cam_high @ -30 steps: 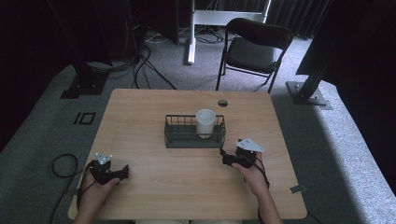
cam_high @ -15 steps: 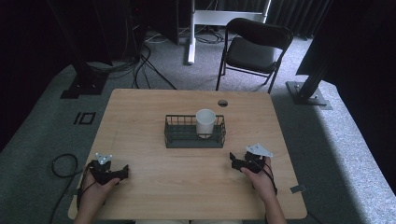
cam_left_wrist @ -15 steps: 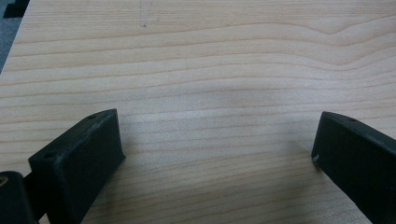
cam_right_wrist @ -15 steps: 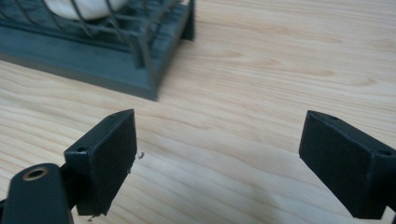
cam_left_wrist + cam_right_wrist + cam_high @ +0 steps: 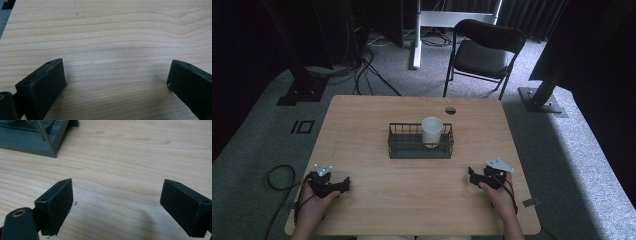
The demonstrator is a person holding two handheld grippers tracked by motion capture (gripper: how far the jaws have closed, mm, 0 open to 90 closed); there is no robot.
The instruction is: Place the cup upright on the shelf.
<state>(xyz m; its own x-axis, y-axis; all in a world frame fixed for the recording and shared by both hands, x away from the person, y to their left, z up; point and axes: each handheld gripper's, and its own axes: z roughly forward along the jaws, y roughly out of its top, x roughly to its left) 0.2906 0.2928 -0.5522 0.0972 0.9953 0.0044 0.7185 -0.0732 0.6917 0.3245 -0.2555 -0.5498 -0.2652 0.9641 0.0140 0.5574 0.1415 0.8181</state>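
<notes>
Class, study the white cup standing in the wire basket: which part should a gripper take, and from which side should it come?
Grip the cup by its rim, coming from above. It stands upright with its mouth open and rises above the basket, whose wire walls block a low sideways approach. One jaw inside and one outside the wall would probably hold. The right gripper, open, lies nearer.

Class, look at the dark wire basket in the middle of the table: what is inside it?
A white mug stands upright in the right part of the wire basket; the left part looks empty. The mug's foot is covered by the basket's front wall, and its inside cannot be seen.
</notes>
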